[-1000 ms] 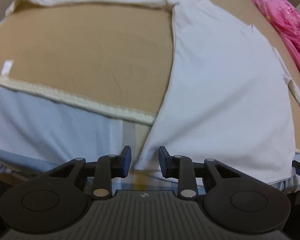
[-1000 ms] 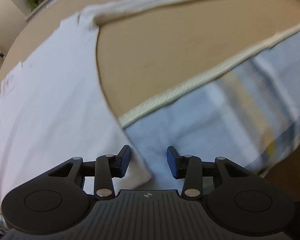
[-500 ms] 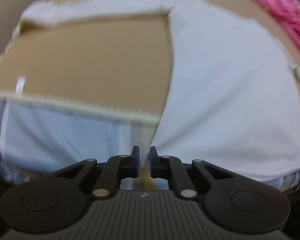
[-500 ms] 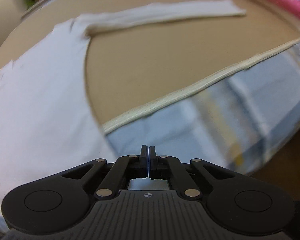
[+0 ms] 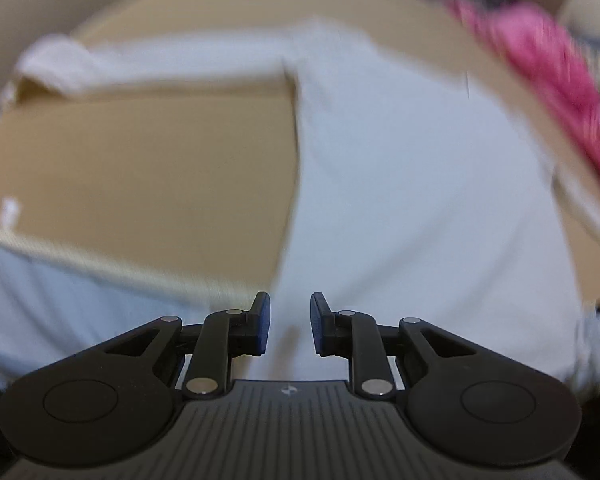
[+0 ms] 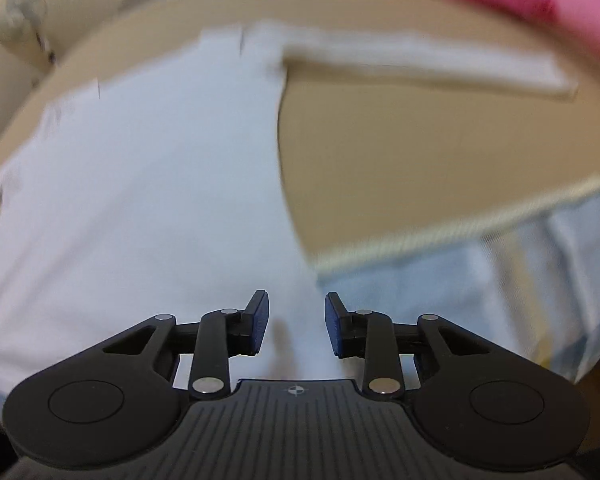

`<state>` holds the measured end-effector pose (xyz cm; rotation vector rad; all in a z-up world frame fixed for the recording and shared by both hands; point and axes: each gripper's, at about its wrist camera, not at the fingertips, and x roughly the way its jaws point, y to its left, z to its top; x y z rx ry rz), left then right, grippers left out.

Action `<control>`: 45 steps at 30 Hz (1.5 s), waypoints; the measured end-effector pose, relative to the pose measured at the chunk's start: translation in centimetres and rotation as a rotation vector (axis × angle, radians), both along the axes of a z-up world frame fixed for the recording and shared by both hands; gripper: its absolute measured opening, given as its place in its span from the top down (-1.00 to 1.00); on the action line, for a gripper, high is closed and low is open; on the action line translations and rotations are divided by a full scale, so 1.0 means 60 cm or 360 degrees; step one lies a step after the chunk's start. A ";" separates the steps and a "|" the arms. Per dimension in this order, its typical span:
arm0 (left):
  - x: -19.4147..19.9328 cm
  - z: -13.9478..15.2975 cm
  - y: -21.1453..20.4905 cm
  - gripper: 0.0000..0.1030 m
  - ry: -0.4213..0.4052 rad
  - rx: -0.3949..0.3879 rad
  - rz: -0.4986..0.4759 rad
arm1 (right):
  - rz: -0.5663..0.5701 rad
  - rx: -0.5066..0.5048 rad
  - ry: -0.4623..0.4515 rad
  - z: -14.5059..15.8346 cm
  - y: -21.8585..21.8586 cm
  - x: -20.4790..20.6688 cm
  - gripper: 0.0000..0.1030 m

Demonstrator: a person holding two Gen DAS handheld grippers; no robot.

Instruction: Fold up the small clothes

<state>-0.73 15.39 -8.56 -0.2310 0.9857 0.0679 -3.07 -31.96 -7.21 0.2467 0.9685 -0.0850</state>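
Both tools, pinched together half a second ago, are now spreading apart.
Left tool (image 5: 286, 326) and right tool (image 6: 296, 324) are hovering at the white shirt's (image 5: 400, 200) near hem, its body stretching away.

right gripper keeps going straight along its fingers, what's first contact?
Likely the white shirt: its hem lies right ahead of the open right gripper. Depth is unclear through the blur.

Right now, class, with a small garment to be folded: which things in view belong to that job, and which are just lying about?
Belong to the job:
white long-sleeved top, spread flat
left gripper, open
right gripper, open
tan folding surface

Just lying about:
pink cloth
blue checked sheet
fan
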 end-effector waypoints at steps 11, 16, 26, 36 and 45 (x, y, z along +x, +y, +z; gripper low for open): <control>0.124 0.120 0.212 0.10 -0.0382 -0.0049 0.0570 | 0.0125 -0.0053 -0.0690 0.150 -0.030 0.091 0.18; 0.227 0.055 0.352 -0.07 -0.0235 0.0036 0.0814 | -0.0010 -0.0020 -0.0481 0.087 -0.041 0.145 0.26; 0.259 -0.016 0.544 0.93 -0.0166 -0.0265 0.1268 | 0.0092 -0.0053 -0.0322 0.032 0.008 0.228 0.26; 0.370 0.179 0.024 0.33 -0.0798 0.0054 0.0121 | 0.0140 -0.0106 -0.0231 0.003 0.045 0.247 0.26; 0.366 0.131 -0.053 -0.03 -0.0534 0.0031 -0.0370 | 0.0192 -0.0185 -0.0275 0.010 0.065 0.224 0.26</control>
